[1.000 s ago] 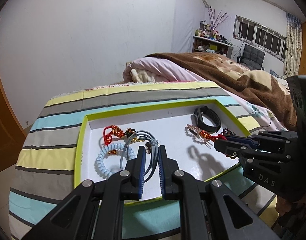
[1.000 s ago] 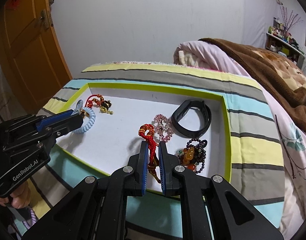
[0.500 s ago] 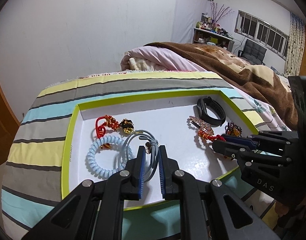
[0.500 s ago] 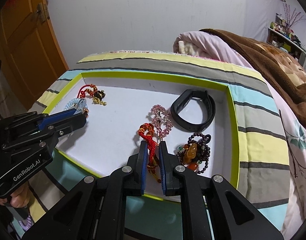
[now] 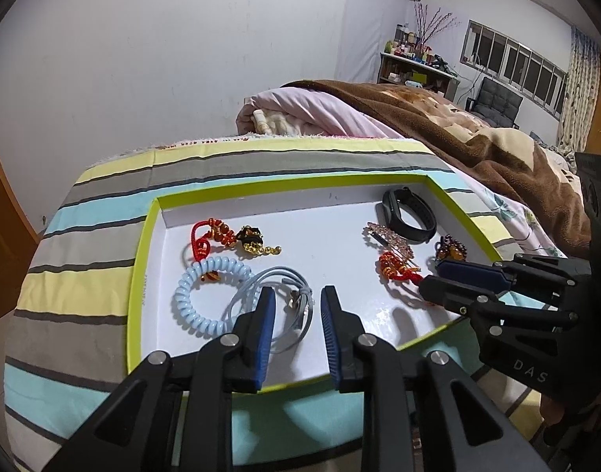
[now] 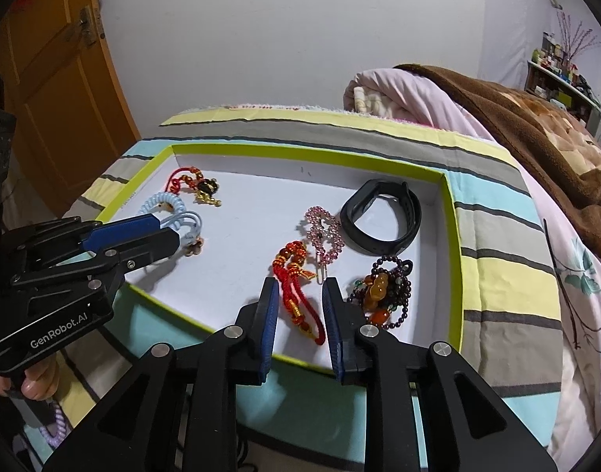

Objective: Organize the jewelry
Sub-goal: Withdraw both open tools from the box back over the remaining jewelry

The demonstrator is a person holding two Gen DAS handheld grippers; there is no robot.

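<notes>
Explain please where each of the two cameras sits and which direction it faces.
Left wrist: sits on the left gripper, looks down at the tray; its open fingers flank a grey cord bracelet; the right gripper enters from the right.
Right wrist: sits on the right gripper, open around a red cord bracelet; the left gripper and a hand show at left.
Shared: tray, black band, both grippers.

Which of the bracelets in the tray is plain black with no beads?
The black rubbery wristband, lying in the far right corner of the green-rimmed white tray. The others are bright or beaded: red cords, a pale blue spiral coil, dark purple beads.
</notes>
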